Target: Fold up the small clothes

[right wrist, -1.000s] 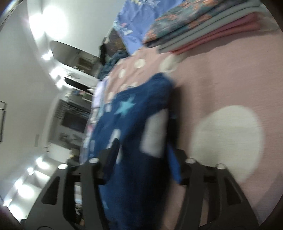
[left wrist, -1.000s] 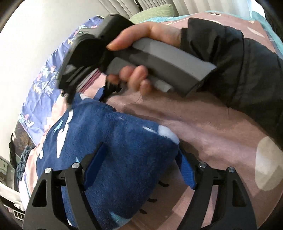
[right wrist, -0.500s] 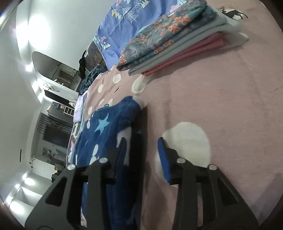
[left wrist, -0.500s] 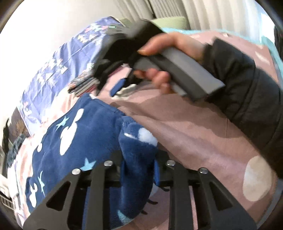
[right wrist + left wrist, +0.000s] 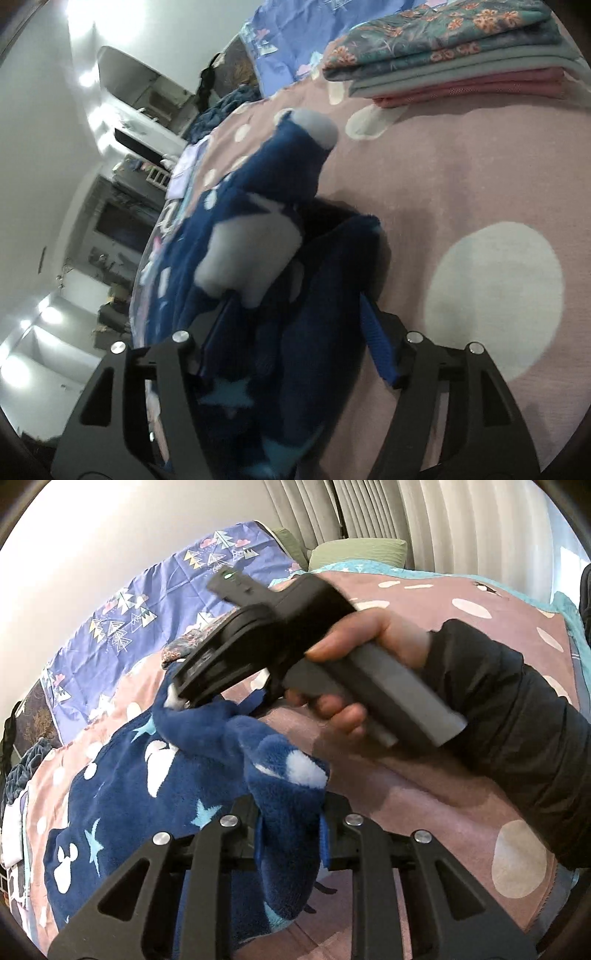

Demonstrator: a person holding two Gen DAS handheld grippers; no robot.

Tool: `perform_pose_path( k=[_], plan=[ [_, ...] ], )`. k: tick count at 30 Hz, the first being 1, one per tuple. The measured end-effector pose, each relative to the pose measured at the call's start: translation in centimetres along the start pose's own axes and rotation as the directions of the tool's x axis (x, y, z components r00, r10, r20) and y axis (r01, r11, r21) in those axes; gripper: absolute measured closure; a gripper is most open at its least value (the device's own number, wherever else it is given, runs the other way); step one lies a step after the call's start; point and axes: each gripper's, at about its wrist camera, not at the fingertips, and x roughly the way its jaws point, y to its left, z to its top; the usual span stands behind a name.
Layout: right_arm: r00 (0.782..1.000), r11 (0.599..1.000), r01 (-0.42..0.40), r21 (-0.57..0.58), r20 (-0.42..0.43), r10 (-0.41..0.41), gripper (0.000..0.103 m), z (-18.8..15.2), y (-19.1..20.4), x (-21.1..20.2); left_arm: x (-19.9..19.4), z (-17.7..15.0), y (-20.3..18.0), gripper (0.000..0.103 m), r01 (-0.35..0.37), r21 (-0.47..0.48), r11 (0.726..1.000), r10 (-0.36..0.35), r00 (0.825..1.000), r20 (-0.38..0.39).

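A dark blue fleece garment (image 5: 166, 786) with white shapes and pale stars lies on the pink dotted bed cover (image 5: 424, 812). My left gripper (image 5: 291, 834) is shut on a raised fold of its near corner. My right gripper (image 5: 192, 690), held by a hand (image 5: 388, 635) in a black sleeve, reaches down to the garment's far corner. In the right wrist view the garment (image 5: 258, 206) bulges up between the fingers of the right gripper (image 5: 295, 332). Its jaws are opening and stand wide around the bunched cloth.
A stack of folded clothes (image 5: 461, 62) lies beyond the garment on the bed cover (image 5: 480, 184). A purple patterned sheet (image 5: 147, 602) and a green pillow (image 5: 362, 550) sit at the head of the bed, with curtains behind. Room furniture shows off the bed's far side.
My left gripper closed on the garment's near corner and lifted it. My right gripper narrowed beside the cloth, then spread wide around the far corner, which now bunches up between its fingers.
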Motion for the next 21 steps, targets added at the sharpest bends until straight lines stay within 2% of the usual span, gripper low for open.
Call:
perform_pose_path(
  k=[1,2,3,4,6,9,12,13,14,15,17,19,20,21],
  plan=[
    [1.0,0.999,-0.002,0.033,0.014,0.001,0.038,0.2,-0.4,0.2,0.2,0.1,0.0,0.081,0.007,0.0,1.0,-0.007,1.0,-0.003],
    [1.0,0.998,-0.006,0.057,0.027,0.005,0.053,0.3,-0.7,0.2,0.4,0.0,0.0,0.081,0.018,0.001,1.0,-0.018,1.0,-0.008],
    [0.999,0.997,-0.013,0.08,0.045,0.009,0.081,0.5,-1.1,0.1,0.5,0.0,-0.1,0.081,0.027,0.002,1.0,-0.027,1.0,-0.011],
    [0.998,0.993,-0.029,0.111,0.063,0.022,0.09,0.9,-1.7,0.0,0.8,0.0,-0.3,0.081,0.047,0.005,0.999,-0.047,0.999,-0.015],
    [0.992,0.988,-0.065,0.143,0.112,0.049,0.093,1.1,-2.5,-1.0,1.4,-0.2,-0.7,0.081,0.064,0.013,0.998,-0.064,0.998,-0.018],
    [0.97,0.988,-0.141,0.071,0.208,0.123,0.094,1.1,-0.5,-3.6,1.5,-0.6,-1.8,0.081,0.079,0.041,0.996,-0.079,0.997,-0.015],
    [0.966,0.999,-0.053,-0.009,0.252,0.053,0.095,1.2,0.9,-4.0,2.2,-1.0,-2.6,0.081,0.093,0.063,0.994,-0.091,0.995,-0.033],
    [0.971,0.999,0.044,0.017,0.234,-0.047,0.095,1.3,-0.1,-2.8,3.0,-1.3,-2.9,0.081,0.104,0.075,0.992,-0.099,0.993,-0.058],
    [0.973,0.993,0.103,0.048,0.202,-0.111,0.095,1.4,-1.2,-1.6,3.4,-1.5,-3.0,0.081,0.105,0.078,0.991,-0.1,0.993,-0.064],
    [0.977,0.988,0.124,0.087,0.163,-0.137,0.095,1.3,-2.6,-0.5,3.6,-1.6,-3.1,0.08,0.104,0.079,0.991,-0.099,0.993,-0.067],
    [0.986,0.989,0.063,0.134,0.146,-0.083,0.094,1.5,-3.8,-0.5,3.8,-1.6,-3.3,0.079,0.098,0.082,0.992,-0.093,0.993,-0.066],
    [0.985,0.995,0.012,0.104,0.171,-0.03,0.085,1.8,-3.3,-1.9,3.8,-1.6,-3.3,0.079,0.102,0.08,0.992,-0.097,0.993,-0.067],
    [0.981,0.995,0.017,0.103,0.193,-0.037,0.072,1.8,-3.3,-2.8,3.8,-1.6,-3.3,0.078,0.101,0.081,0.992,-0.096,0.993,-0.068],
    [0.978,0.994,0.012,0.111,0.205,-0.035,0.051,1.8,-3.6,-3.5,3.9,-1.6,-3.3,0.078,0.1,0.082,0.992,-0.095,0.993,-0.068]
  ],
)
